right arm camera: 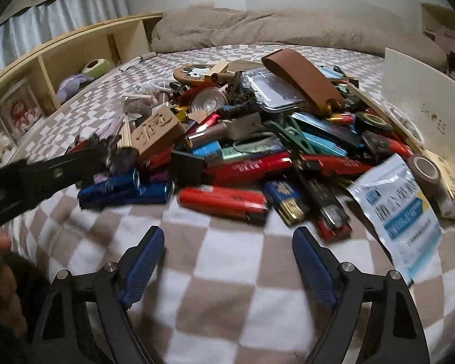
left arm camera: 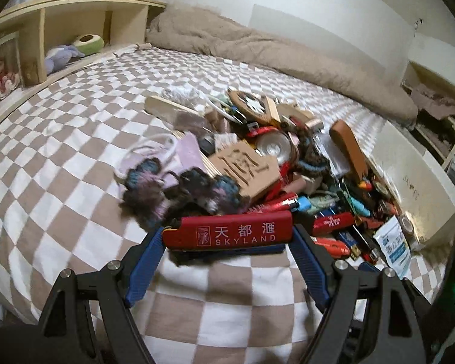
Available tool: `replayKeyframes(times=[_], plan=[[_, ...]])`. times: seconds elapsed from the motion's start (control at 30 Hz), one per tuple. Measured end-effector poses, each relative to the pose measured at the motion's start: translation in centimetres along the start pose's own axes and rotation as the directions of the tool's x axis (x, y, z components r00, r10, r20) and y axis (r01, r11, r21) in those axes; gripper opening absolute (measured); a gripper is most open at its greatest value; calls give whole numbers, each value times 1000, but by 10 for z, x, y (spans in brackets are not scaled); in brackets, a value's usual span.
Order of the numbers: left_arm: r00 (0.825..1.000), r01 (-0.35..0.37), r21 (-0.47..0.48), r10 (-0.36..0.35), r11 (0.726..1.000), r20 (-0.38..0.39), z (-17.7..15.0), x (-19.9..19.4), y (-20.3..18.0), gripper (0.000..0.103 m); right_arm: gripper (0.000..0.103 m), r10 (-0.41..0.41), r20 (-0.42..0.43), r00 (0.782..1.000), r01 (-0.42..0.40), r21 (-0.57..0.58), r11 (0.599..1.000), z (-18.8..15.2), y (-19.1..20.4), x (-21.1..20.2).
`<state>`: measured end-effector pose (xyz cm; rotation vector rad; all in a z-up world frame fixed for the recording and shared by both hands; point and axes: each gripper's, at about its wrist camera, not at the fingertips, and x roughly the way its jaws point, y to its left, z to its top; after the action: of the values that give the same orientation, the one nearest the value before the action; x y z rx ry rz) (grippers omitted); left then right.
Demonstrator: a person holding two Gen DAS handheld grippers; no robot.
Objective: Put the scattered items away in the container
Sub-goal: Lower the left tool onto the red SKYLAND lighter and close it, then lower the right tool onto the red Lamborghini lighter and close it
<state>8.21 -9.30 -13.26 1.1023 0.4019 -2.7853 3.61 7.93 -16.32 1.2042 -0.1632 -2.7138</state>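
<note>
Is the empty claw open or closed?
Open: the right gripper has its blue fingers spread wide over checkered blanket.

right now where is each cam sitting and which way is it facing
Left wrist: on the left gripper, low over the checkered bed, facing the pile's near edge; its blue fingers flank a red SKYLAND lighter.
Right wrist: on the right gripper, set back from the pile, facing it; its fingers are spread with nothing between, and the left gripper's arm crosses at left.
Shared: the carved wooden block, brown leather strap and white box.
</note>
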Motion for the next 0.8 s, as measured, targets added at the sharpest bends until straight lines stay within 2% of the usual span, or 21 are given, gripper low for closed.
replayKeyframes(times=[0.23,0.3,0.37,0.47,0.8], plan=[[999,34,-61,-35,998,-7,5,3,14,83,86,-83,-47,995,85,31,996,7,8,13],[999,45,-66,-45,997,-9,5,3,15,83,81,-104,-51,993,107,51,993,8,10,12],[999,53,-68,-54,996,-11,5,3,15,83,76,-84,-50,995,88,70,994,6,12,8],[998,59,-74,-61,996,-13,5,3,16,83,76,-73,-49,996,77,66,995,4,15,6],[997,66,-79,-67,995,-22,4,4,18,83,76,-109,-67,992,112,54,992,20,18,29]])
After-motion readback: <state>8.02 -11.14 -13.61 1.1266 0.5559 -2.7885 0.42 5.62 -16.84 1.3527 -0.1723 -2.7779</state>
